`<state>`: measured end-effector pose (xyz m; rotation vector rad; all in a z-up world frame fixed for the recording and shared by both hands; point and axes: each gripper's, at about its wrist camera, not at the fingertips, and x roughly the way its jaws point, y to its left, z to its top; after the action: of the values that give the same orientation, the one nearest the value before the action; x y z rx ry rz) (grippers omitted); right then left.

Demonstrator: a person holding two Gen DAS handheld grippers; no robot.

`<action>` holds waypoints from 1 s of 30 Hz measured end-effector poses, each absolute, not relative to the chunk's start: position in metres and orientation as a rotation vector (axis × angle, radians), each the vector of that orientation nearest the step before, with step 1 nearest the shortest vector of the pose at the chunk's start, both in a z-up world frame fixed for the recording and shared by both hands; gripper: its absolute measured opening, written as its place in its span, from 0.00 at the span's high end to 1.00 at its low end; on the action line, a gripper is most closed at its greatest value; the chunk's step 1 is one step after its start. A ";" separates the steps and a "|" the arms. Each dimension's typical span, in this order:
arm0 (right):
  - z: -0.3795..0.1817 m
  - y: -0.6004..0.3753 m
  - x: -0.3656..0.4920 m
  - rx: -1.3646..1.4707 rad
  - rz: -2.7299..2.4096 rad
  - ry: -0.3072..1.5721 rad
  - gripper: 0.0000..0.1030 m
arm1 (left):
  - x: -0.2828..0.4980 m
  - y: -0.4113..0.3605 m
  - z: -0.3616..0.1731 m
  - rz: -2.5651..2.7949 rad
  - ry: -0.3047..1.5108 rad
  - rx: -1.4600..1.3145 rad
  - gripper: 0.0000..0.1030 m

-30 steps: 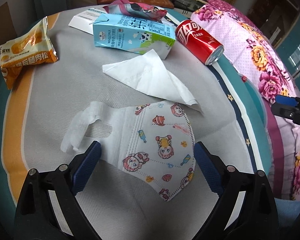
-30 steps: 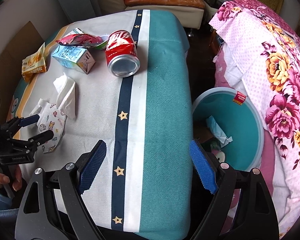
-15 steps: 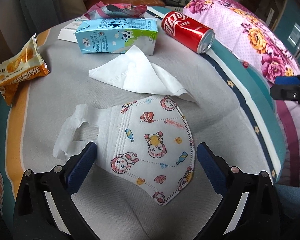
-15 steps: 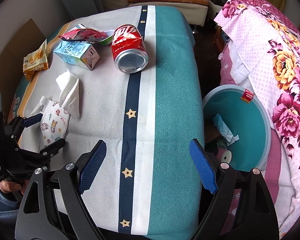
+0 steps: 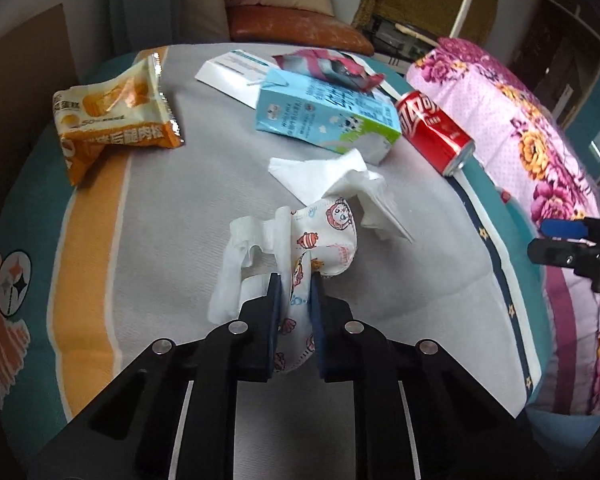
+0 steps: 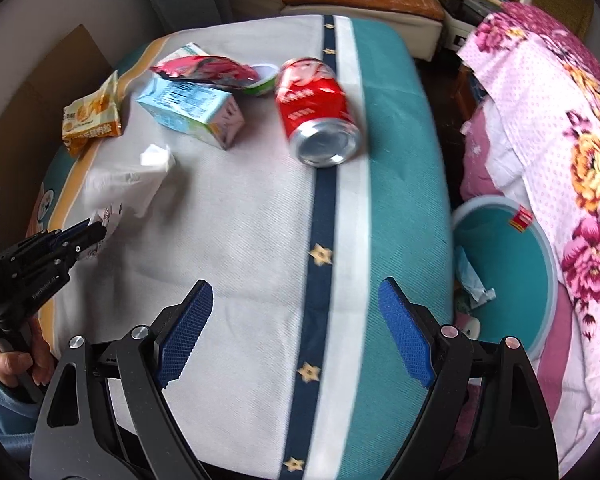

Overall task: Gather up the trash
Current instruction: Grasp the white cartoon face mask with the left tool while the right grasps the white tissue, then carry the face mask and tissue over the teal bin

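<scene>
Pinching that floppy white cartoon-print face mask [image 5: 320, 248] mid-fold just over the grey tablecloth [image 5: 180, 220], your left gripper [image 5: 294, 292] has soft, featherlight stuff, while your right gripper [image 6: 296, 320] hangs spread wide.

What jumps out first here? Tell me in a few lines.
The left gripper is shut on a cartoon-print face mask, bunched up off the grey cloth, with a white tissue just behind it. Further back lie a red soda can on its side and a blue milk carton. The right gripper hangs open, a teal bin beside the table.
</scene>
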<state>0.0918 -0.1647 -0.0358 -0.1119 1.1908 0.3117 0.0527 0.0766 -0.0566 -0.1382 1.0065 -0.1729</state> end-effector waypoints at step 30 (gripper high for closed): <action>-0.087 0.002 0.116 -0.288 0.630 1.195 0.88 | 0.060 0.189 -0.054 -0.067 0.976 -0.370 0.86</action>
<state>0.1164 0.0023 -0.0866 -0.2884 1.1947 0.6297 0.0602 0.1893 -0.0537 -0.3702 0.9760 -0.0669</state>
